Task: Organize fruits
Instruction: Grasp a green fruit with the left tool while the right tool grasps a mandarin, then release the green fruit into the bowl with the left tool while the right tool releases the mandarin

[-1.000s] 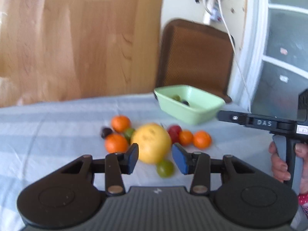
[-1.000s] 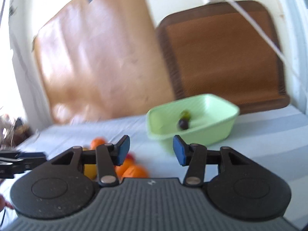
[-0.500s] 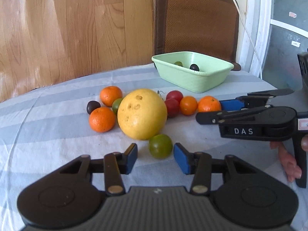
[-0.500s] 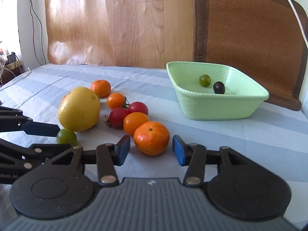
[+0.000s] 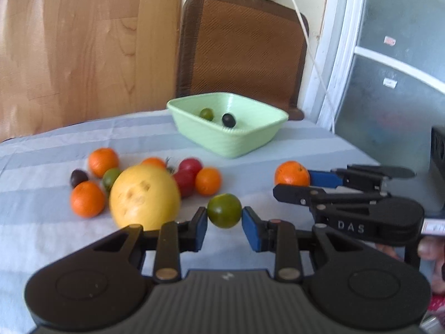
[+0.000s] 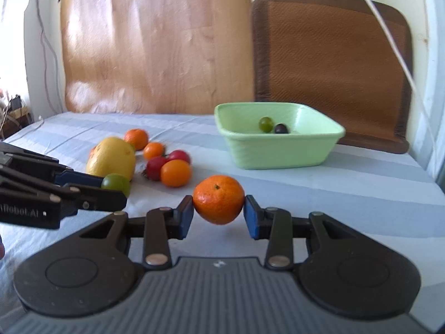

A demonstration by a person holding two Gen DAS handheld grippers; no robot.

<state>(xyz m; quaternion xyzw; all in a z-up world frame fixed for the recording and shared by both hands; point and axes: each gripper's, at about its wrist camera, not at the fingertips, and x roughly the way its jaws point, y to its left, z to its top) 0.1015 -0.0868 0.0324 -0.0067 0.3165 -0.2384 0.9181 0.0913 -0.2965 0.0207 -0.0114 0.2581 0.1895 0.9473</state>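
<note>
Nearest the cameras, both grippers are loaded. The left gripper (image 5: 224,222) has just closed its fingers on a small green fruit (image 5: 224,210), pinched at its widest point by the blue pad tips alone. The right gripper (image 6: 219,213) grasps a mandarin (image 6: 219,199) the same way, its pads pressing the sides. Both fruits look lifted clear of the striped desk (image 6: 347,183).

The shallow, tip-only hold on round, smooth skin is the main risk: a jolt or a tilt on the way could let either fruit roll out forward. The two grippers also sit close side by side, so crossing paths could knock one fruit loose.

Farther back, the yellow grapefruit (image 5: 144,196) and the loose cluster of tomatoes and mandarins (image 5: 207,181) could be nudged and roll. Beyond them, the pale green bowl (image 6: 278,153) already holds two small fruits; a release from too high might bounce the fruit out over its low rim.
</note>
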